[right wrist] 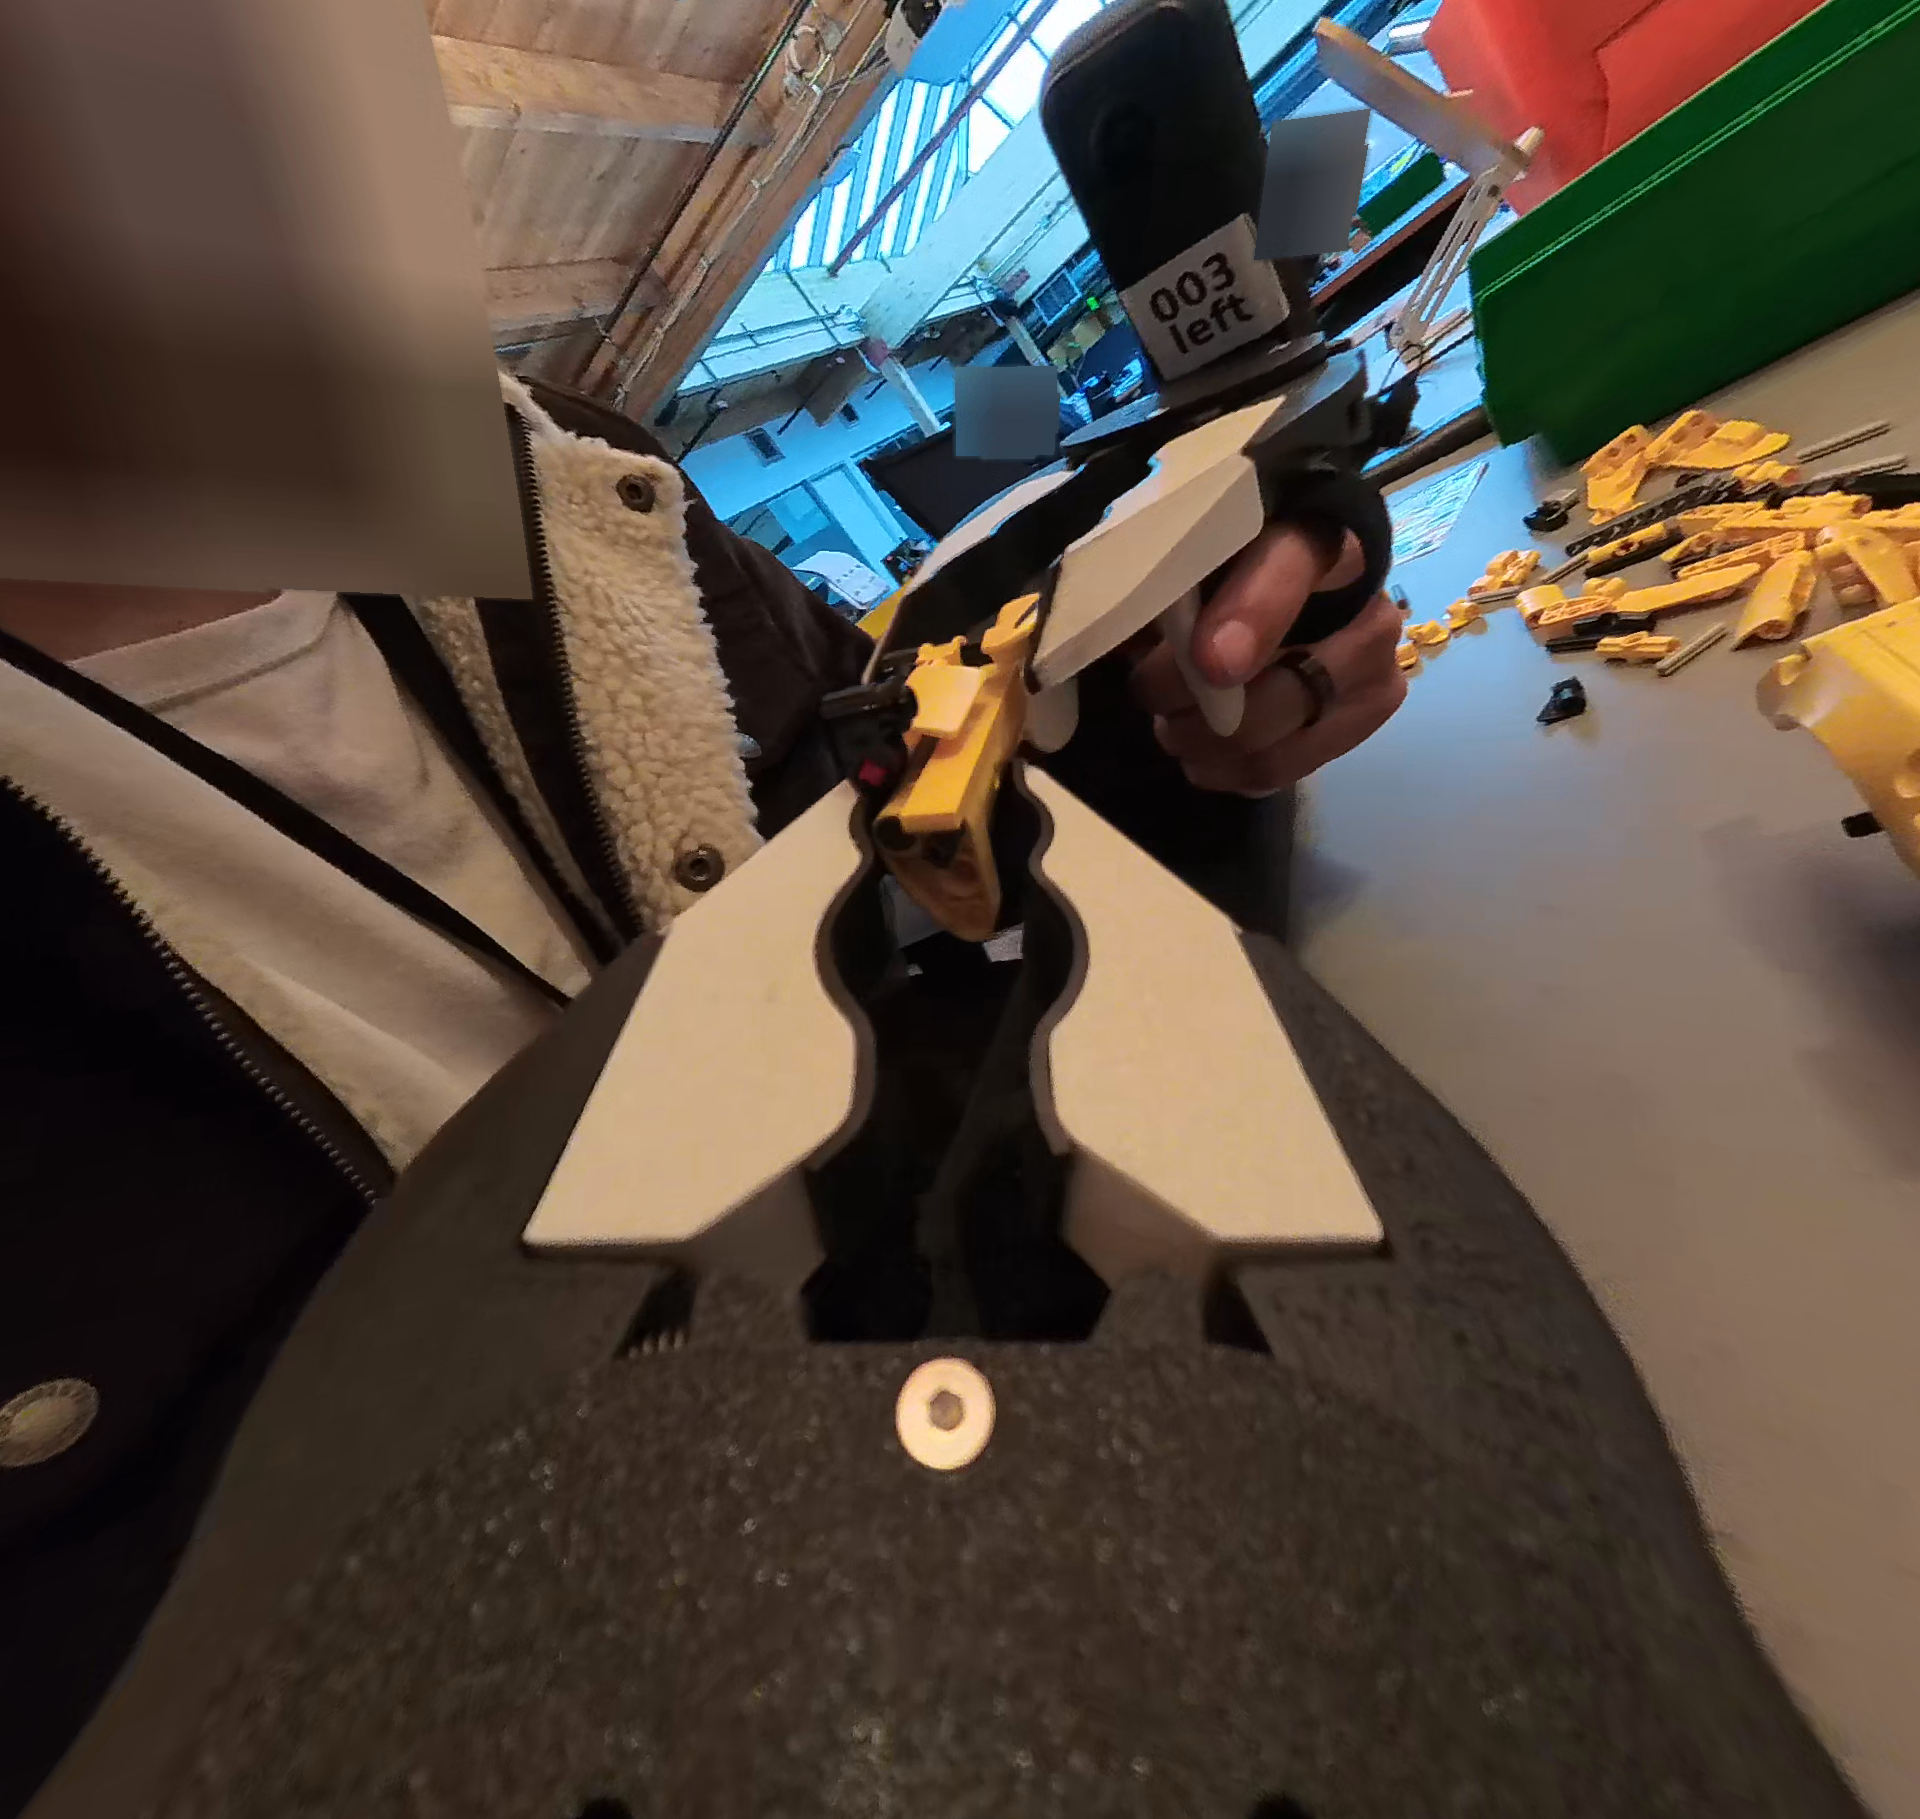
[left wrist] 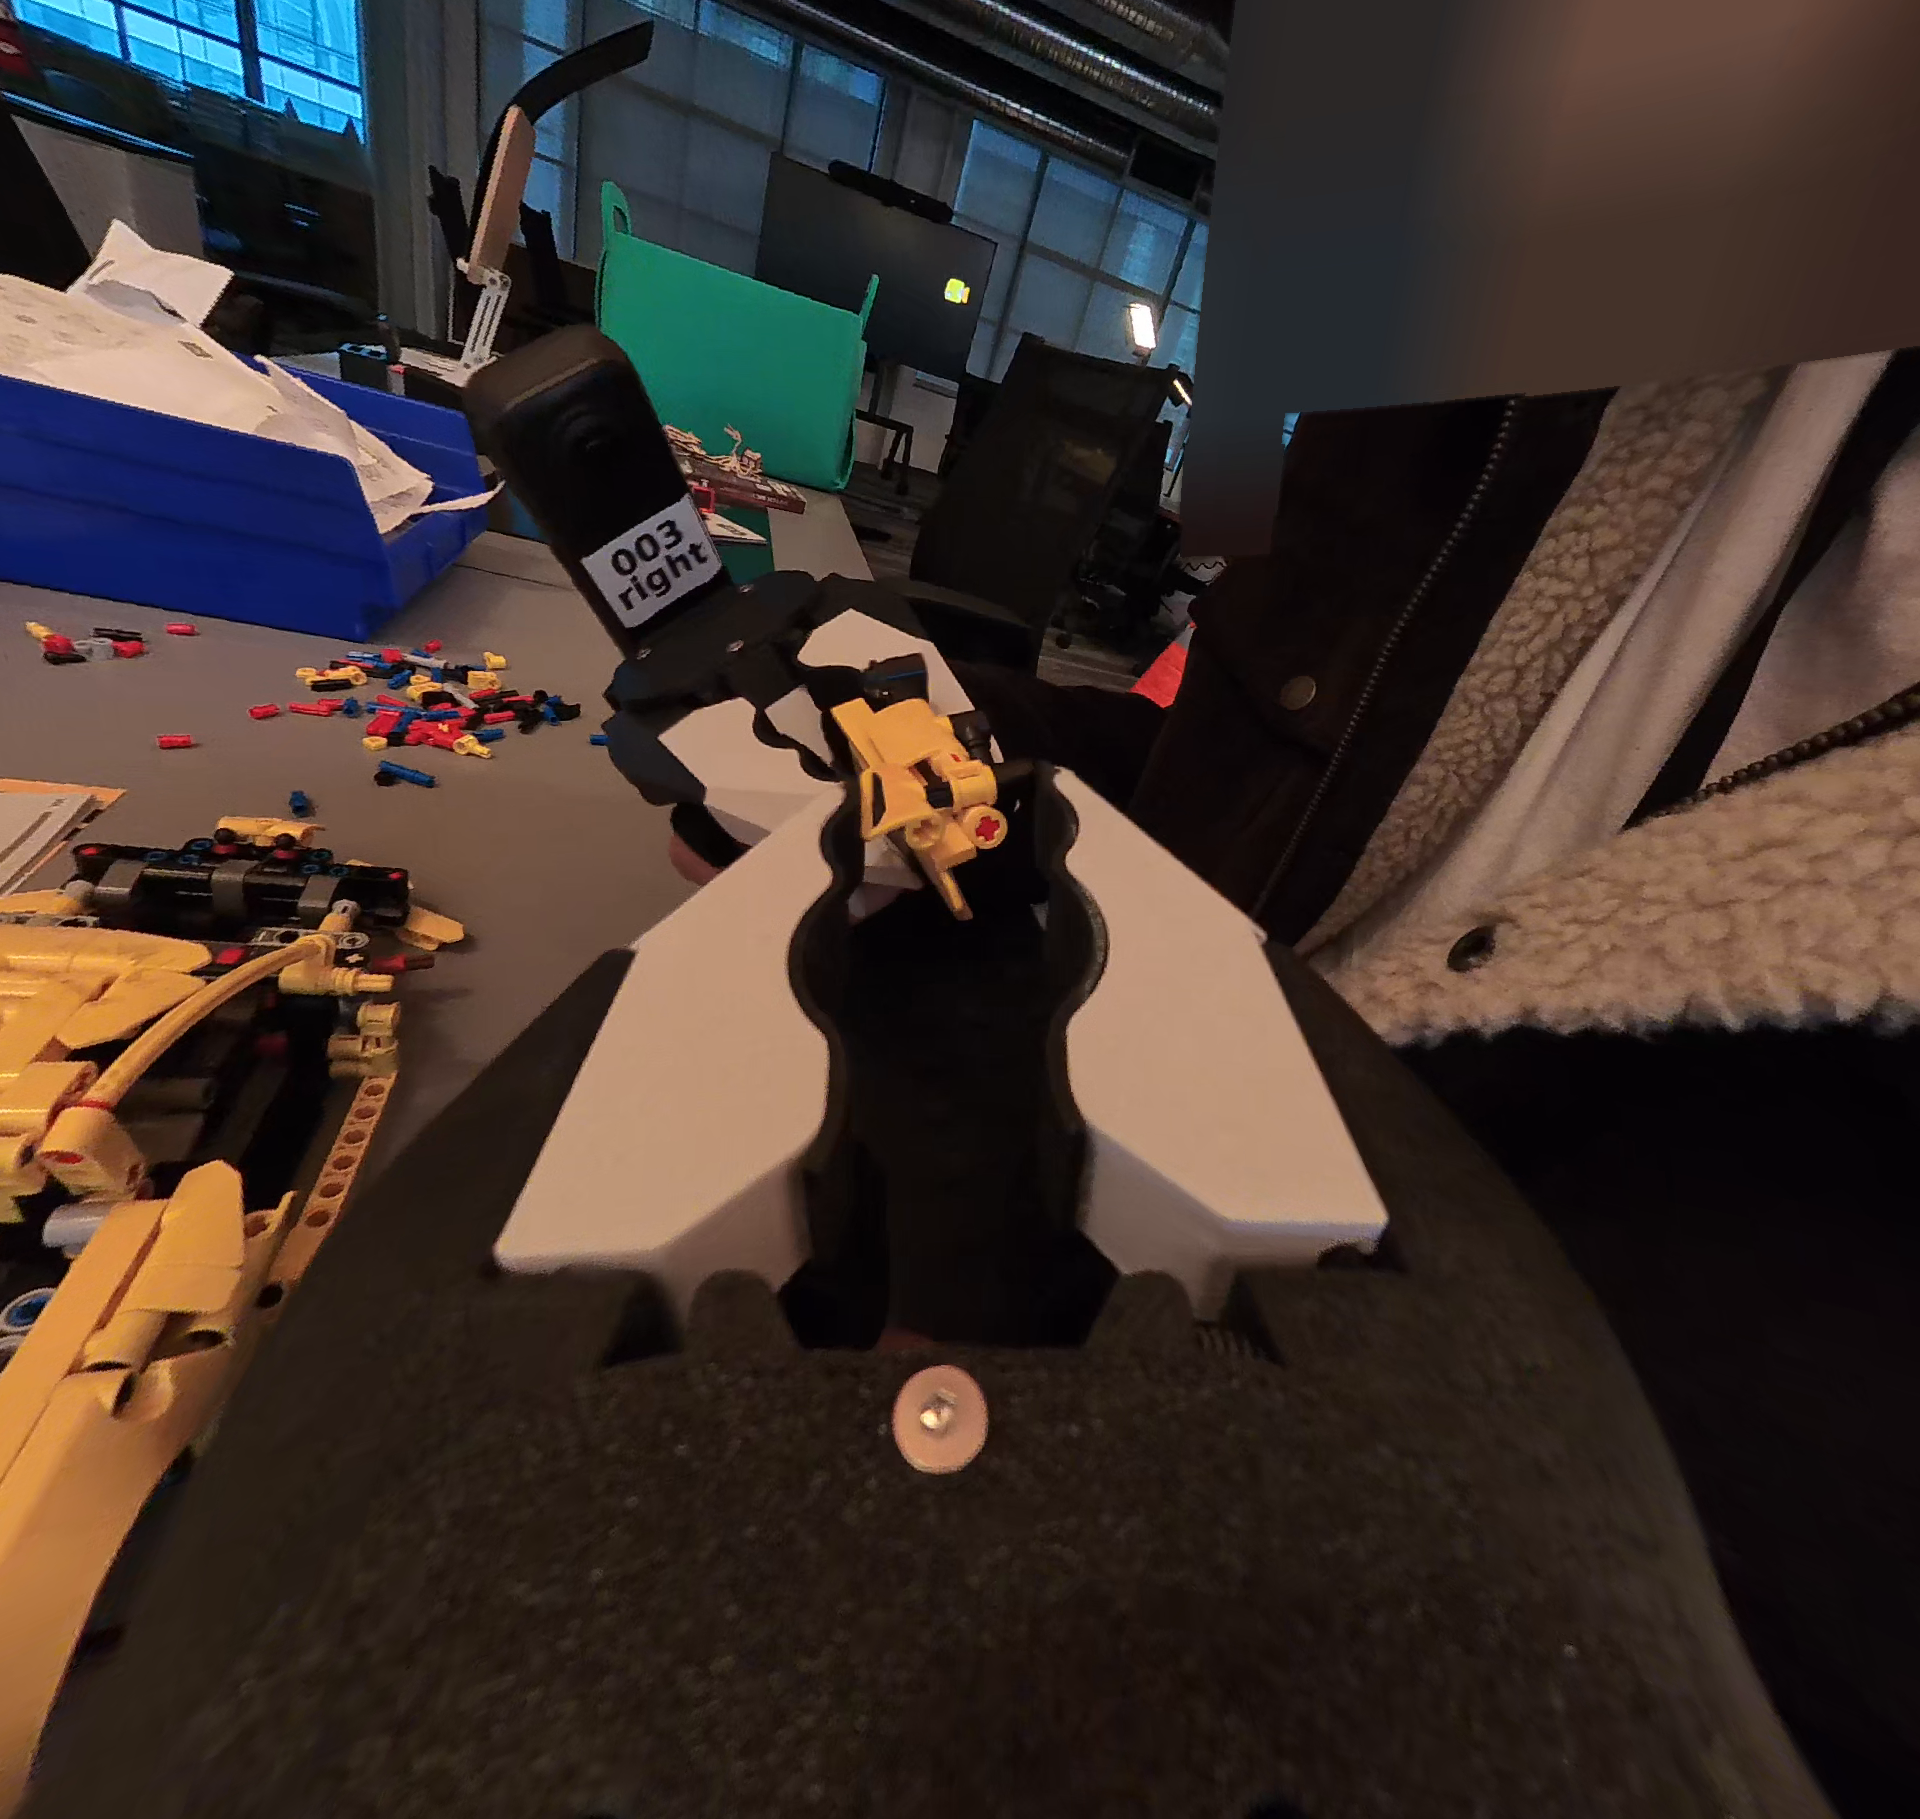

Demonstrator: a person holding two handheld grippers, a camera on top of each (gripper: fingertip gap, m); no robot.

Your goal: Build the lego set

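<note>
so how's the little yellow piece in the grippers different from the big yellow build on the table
The small yellow subassembly is held in the air between the left gripper and the right gripper; the big yellow model lies on the grey table, untouched. The held piece is compact, with a red cross-shaped end showing; the model is far larger, with a curved yellow hose across it. Both mix yellow and black parts.

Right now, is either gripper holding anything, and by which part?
Both grip one small yellow lego sub-assembly above the table's edge. The left gripper pinches its lower end; the right gripper clamps the opposite end, jaws nearly closed on it.
</note>
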